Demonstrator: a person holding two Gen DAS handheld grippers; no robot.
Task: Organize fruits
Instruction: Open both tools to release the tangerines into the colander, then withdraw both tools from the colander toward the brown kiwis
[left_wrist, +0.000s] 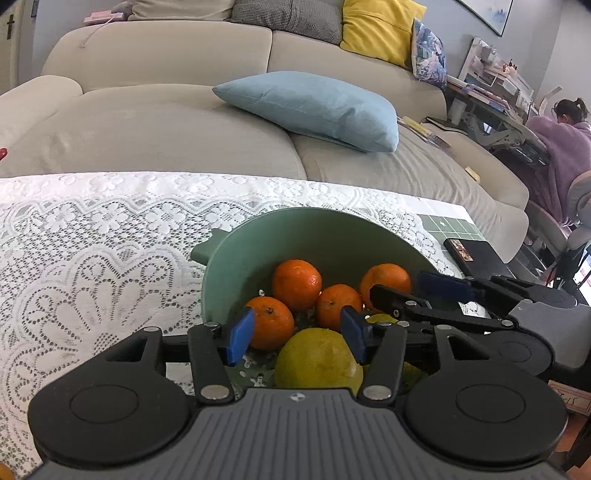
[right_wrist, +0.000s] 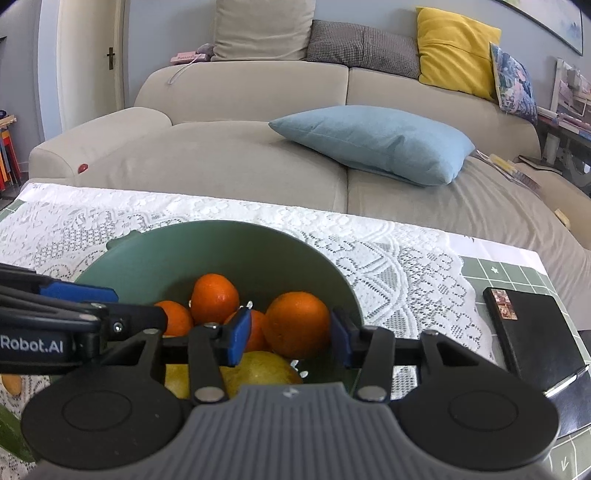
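Field notes, taken left to right with the green bowl (left_wrist: 236, 258) as landmark.

Left of the bowl: bare lace cloth (left_wrist: 92, 240) covering the desk, nothing to collect there.

At the bowl's near-left rim: the left gripper (left_wrist: 297, 334) is hovering with its blue pads parted, gripping nothing. An orange mandarin (left_wrist: 271, 326) is sitting just beside the left pad and a large yellow-green fruit (left_wrist: 317, 363) is lying low between the fingers, neither one pressed.

Inside the bowl: the fruits are lying heaped and touching, four mandarins toward the far wall, the yellow-green ones nearer.

At the bowl's near-right rim: the right gripper (right_wrist: 290, 338) is likewise standing released, pads apart. A mandarin (right_wrist: 297, 325) is sitting between them, not visibly squeezed.

Right of the bowl: a black notebook (right_wrist: 532, 332) is lying on the desk, well apart.

Handling judgement: mandarins are probably light, with a soft, loose skin that yields and bruises under hard clamping; glossy, maybe damp, so slippery. Best taken across the widest middle, pads on opposite sides. The yellow-green fruit looks heavier and firmer, and wide, needing wider jaws. Neighbours may roll when one is being lifted.
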